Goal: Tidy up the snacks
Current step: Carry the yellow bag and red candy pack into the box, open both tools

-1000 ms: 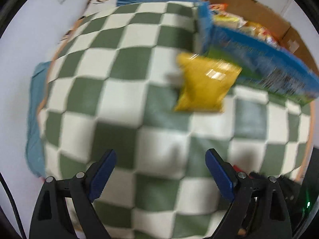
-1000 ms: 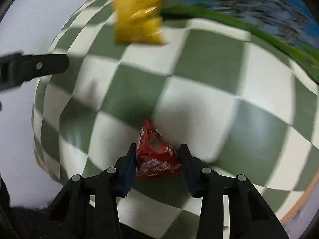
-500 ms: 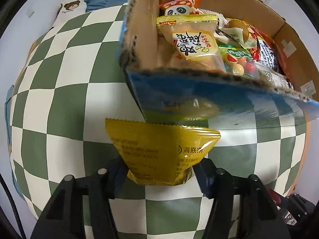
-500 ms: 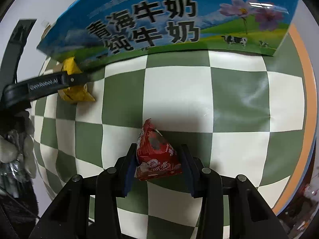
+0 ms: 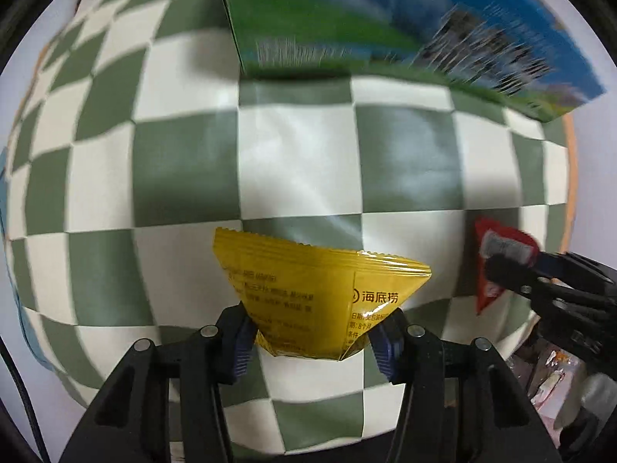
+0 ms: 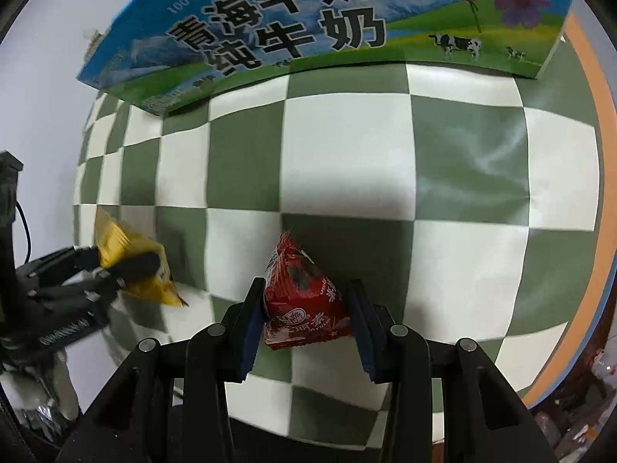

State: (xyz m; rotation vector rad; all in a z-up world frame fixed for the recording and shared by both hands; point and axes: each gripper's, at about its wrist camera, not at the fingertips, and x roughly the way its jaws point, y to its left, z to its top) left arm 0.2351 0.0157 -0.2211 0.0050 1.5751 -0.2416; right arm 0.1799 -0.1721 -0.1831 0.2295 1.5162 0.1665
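The left gripper [image 5: 312,341] points straight down over the green-and-white checked cloth [image 5: 185,177], its jaws closing on the yellow snack packet [image 5: 316,301] between its pads. The right gripper [image 6: 306,328], tilted steeply down, clamps the red snack packet [image 6: 302,297]. The blue milk carton box [image 6: 308,27] stands at twelve o'clock in both views. The yellow packet appears at nine o'clock from the right wrist.

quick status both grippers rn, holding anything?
Left gripper: jaws closing on the yellow foil snack packet.
Right gripper: shut on the red triangular snack packet.
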